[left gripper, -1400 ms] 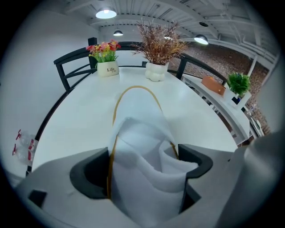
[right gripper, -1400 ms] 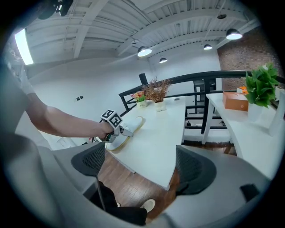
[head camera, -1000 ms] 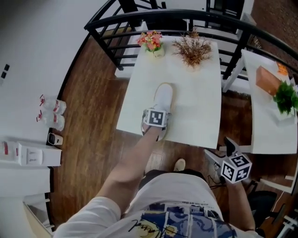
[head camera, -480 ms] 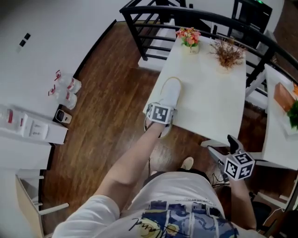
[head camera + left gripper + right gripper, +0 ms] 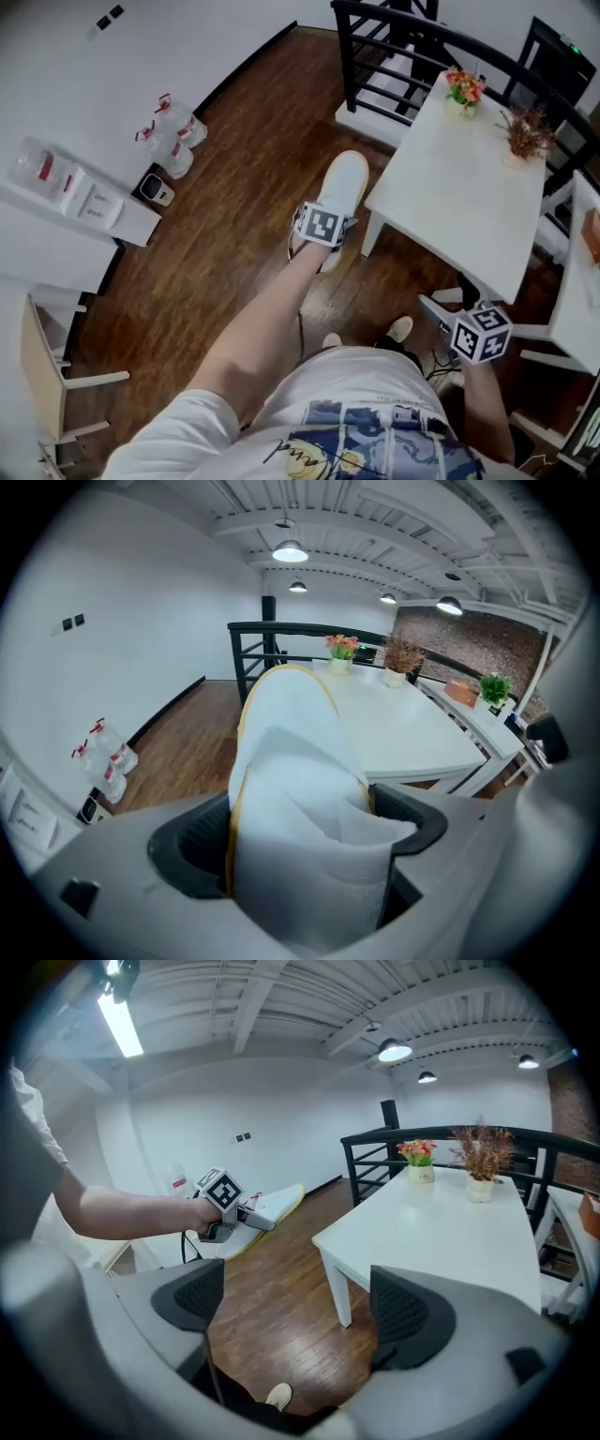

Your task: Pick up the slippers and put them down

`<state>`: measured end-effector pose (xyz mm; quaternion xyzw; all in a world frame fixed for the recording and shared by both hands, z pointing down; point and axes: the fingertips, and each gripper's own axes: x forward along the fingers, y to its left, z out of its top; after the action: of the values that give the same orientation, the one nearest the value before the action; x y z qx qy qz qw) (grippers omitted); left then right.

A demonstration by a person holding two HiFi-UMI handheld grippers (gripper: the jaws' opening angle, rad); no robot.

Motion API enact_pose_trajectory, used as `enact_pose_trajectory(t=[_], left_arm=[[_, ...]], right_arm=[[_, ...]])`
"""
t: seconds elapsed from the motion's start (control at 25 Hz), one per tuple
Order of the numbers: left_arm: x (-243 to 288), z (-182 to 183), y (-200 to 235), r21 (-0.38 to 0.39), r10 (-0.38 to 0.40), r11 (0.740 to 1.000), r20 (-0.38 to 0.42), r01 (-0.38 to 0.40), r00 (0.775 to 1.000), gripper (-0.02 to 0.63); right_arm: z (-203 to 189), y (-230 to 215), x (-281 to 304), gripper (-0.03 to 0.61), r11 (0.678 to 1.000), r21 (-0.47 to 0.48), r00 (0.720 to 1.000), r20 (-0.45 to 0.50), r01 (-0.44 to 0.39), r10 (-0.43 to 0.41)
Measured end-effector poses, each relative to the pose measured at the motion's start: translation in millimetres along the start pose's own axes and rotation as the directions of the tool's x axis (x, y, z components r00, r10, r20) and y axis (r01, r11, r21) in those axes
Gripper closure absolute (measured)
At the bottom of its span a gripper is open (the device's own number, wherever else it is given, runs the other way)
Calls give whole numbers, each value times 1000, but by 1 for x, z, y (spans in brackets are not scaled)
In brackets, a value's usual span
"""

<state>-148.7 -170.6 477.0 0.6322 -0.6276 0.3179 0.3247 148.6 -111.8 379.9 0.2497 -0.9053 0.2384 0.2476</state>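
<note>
A white slipper [image 5: 339, 190] with a tan edge hangs over the wooden floor, left of the white table [image 5: 469, 197]. My left gripper [image 5: 323, 236] is shut on its heel end. In the left gripper view the slipper [image 5: 300, 789] fills the space between the jaws, its toe pointing away toward the table [image 5: 412, 728]. My right gripper [image 5: 441, 314] is at the lower right of the head view, by the person's side. In the right gripper view its jaws [image 5: 295, 1312] stand open with nothing between them, and the left gripper [image 5: 246, 1221] with the slipper [image 5: 267, 1206] shows at the left.
The floor is dark wood [image 5: 216, 272]. A flower pot [image 5: 462, 92] and a dried plant [image 5: 528, 131] stand on the table's far end. A black railing [image 5: 412, 37] runs behind it. Water bottles [image 5: 173, 141] and a white dispenser [image 5: 75, 192] stand by the left wall.
The slipper has been carried off the table to the left and now hangs over the floor. Both grippers and the view have swung left with it.
</note>
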Motion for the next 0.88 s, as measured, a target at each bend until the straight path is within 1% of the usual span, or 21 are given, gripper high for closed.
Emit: enact_pose_trajectory(t=[0.2, 0.36, 0.48, 0.6, 0.76, 0.88], left_arm=[[-31, -59, 71, -56, 33, 998, -15, -34, 999, 149], [-46, -102, 130, -103, 86, 991, -43, -90, 995, 150], [-41, -125, 155, -158, 92, 982, -76, -103, 993, 150], [-19, -124, 166, -197, 79, 976, -73, -92, 994, 150], [19, -127, 185, -234, 95, 965, -123, -122, 988, 150], [56, -126, 207, -264, 82, 958, -123, -113, 989, 150]], right_arm=[[-13, 59, 36, 83, 999, -16, 999, -27, -31, 31], [-19, 102, 71, 83, 997, -24, 995, -63, -75, 74], [-17, 118, 97, 83, 991, -59, 987, -113, -121, 114], [-9, 113, 129, 83, 984, -76, 977, -153, -162, 149], [-1, 107, 185, 92, 971, -98, 959, -206, -217, 194], [-7, 106, 241, 98, 960, -148, 946, -260, -236, 193]])
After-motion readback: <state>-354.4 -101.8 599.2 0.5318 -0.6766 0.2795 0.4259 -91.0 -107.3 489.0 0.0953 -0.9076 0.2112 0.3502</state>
